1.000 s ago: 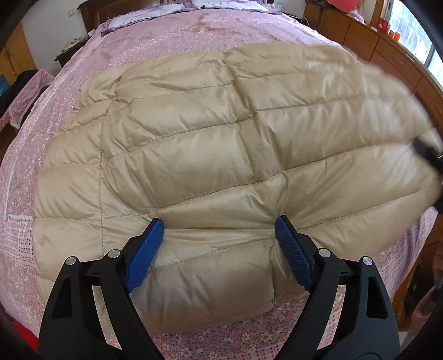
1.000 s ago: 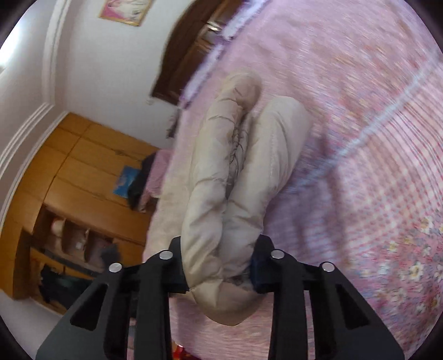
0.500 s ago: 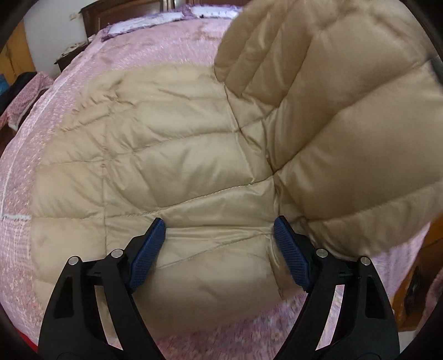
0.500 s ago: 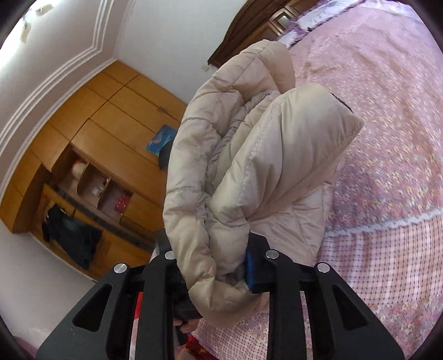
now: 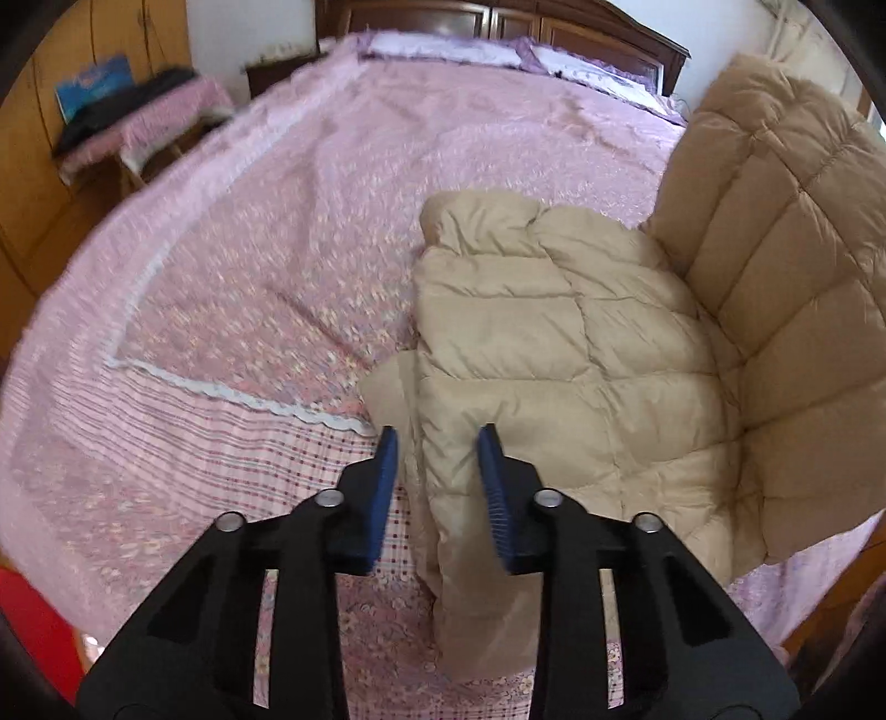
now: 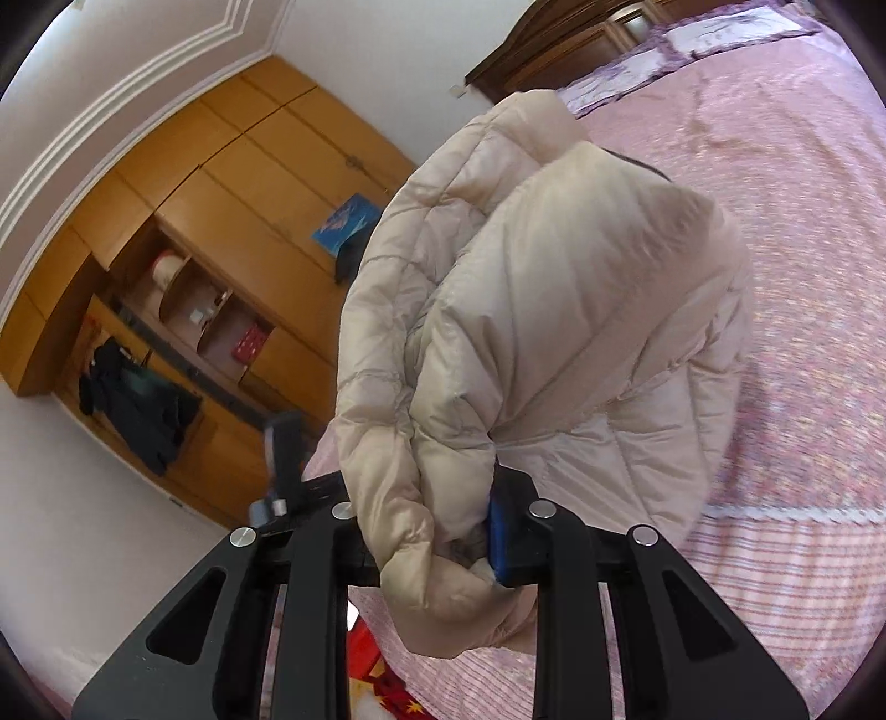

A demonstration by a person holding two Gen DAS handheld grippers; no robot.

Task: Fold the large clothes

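A beige quilted down jacket (image 5: 554, 360) lies on the pink bed (image 5: 249, 249). Its right part stands lifted and turned up at the right edge of the left wrist view. My left gripper (image 5: 437, 437) is at the jacket's near left edge. Its jaws are closing, and a ridge of the puffy fabric is pinched between the blue pads (image 5: 493, 476). In the right wrist view my right gripper (image 6: 426, 515) is shut on a bunched fold of the jacket (image 6: 554, 277) and holds it up above the bed (image 6: 803, 221). That fold hides its left finger.
Pink floral bedding spreads left of the jacket, with pillows (image 5: 443, 50) and a dark headboard (image 5: 609, 33) at the far end. A cloth-covered stool (image 5: 149, 122) stands by the bed's left side. A wooden wardrobe (image 6: 221, 221) with open shelves fills the wall.
My left gripper moved from the middle of the hem to the jacket's left edge and narrowed onto the fabric. My right gripper rose and rolled, carrying the jacket's right part up and over.
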